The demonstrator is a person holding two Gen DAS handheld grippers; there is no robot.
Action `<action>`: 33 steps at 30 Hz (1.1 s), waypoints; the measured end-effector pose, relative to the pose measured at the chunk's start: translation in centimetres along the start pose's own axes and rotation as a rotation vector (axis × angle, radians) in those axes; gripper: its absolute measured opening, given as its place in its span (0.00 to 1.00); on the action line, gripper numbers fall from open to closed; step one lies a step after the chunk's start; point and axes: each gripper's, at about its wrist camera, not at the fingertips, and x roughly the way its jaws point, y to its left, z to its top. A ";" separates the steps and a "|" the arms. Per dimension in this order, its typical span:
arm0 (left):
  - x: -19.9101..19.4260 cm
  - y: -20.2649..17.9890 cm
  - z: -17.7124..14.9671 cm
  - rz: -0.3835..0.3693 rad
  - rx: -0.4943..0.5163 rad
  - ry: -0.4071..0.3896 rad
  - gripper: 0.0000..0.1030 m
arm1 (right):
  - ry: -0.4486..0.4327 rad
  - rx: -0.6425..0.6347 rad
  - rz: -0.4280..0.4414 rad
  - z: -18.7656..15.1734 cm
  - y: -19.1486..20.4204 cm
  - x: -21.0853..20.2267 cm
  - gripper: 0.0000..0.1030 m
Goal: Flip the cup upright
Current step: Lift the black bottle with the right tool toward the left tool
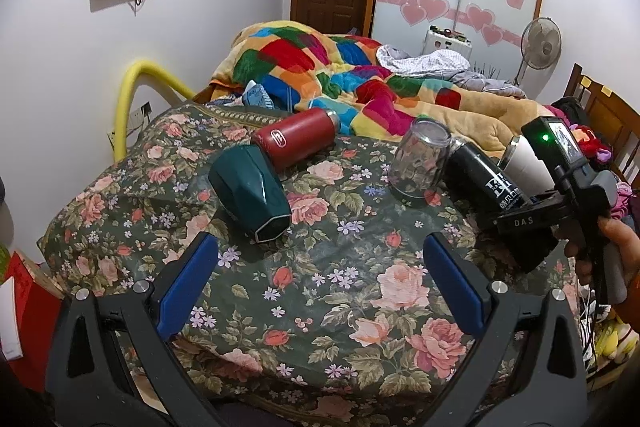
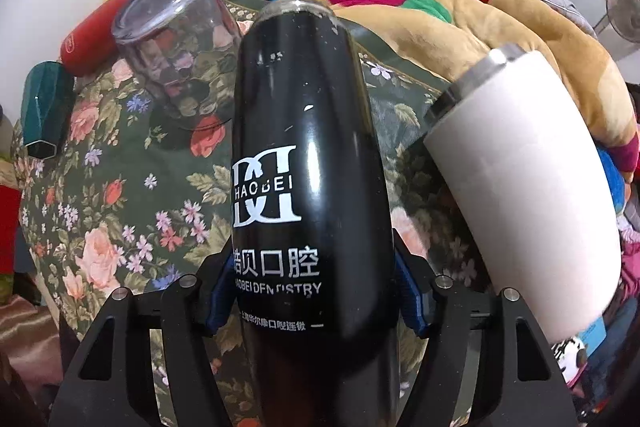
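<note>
Black and glossy, one cup (image 2: 304, 163) with white lettering lies on its side on the flowered bedspread (image 1: 320, 299), its lower body clamped between the right tongs (image 2: 310, 291). Five drinking vessels are in view: this black one, one clear glass (image 1: 420, 163) standing mouth-down, one white cup (image 2: 532, 195) tipped over just beside the black one, one red flask (image 1: 298, 143) and one green cup (image 1: 252, 191), both on their sides and touching. The left tongs (image 1: 320, 291) hover spread apart, holding nothing.
</note>
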 end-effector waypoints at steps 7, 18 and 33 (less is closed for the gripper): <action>-2.2 -0.5 0.3 -0.007 0.006 -0.036 1.00 | -0.049 0.050 0.012 -2.3 -0.2 -3.2 0.61; -6.2 -0.9 0.3 -0.031 0.016 -0.097 1.00 | -0.234 0.022 -0.011 -4.4 2.0 -11.9 0.61; -8.1 0.3 -0.6 -0.012 -0.002 -0.108 1.00 | -0.262 -0.112 0.115 -5.9 9.7 -11.3 0.61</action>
